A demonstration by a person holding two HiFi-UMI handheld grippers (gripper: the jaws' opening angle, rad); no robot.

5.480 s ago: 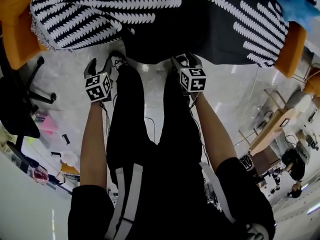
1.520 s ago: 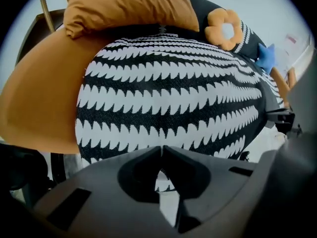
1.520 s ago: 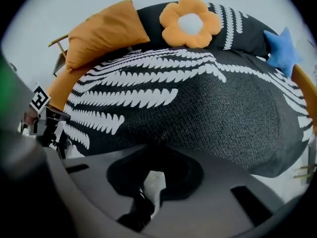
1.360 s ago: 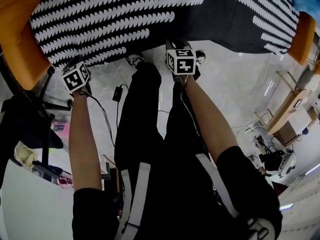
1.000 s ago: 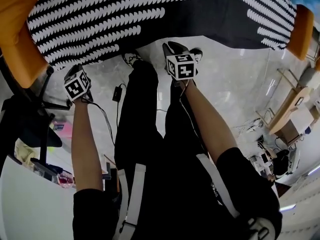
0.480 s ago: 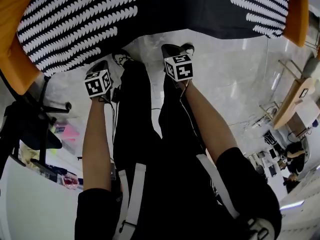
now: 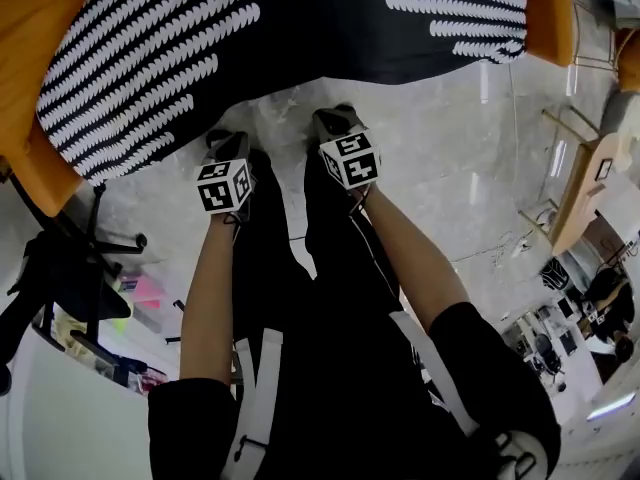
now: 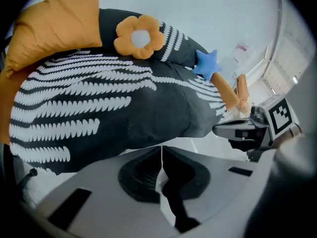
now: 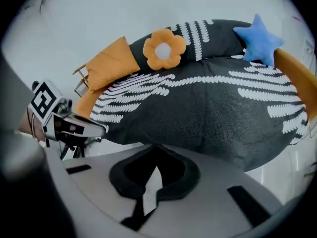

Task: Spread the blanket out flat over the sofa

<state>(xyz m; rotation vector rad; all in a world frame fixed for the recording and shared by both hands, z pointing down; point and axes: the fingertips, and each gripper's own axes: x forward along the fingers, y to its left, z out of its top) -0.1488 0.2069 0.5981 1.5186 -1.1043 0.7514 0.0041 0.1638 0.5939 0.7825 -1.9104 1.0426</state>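
Note:
The black blanket point(image 7: 300, 28) with rows of white marks lies spread over the orange sofa point(image 7: 30, 38), hanging over its front edge. Both gripper views show it covering seat and backrest point(image 8: 99, 103) point(image 9: 208, 108). My left gripper point(image 7: 226, 146) and right gripper point(image 7: 336, 120) hover side by side over the floor, short of the blanket's front edge. The left gripper's point(image 8: 161, 152) jaws are shut with nothing between them. The right gripper's point(image 9: 156, 151) jaws are shut and empty too. Each appears in the other's view, the right gripper point(image 8: 247, 130) and the left gripper point(image 9: 64, 123).
An orange flower cushion point(image 8: 140, 37) and a blue star cushion point(image 8: 207, 64) rest on the backrest. A black office chair base point(image 7: 60, 258) stands at the left. Wooden furniture point(image 7: 580, 188) stands at the right. The person's black-trousered legs point(image 7: 330, 268) are below the grippers.
My left gripper has swung rightwards, close beside the right one. Both grippers have drawn back from the blanket's front edge, which now sits higher in the head view.

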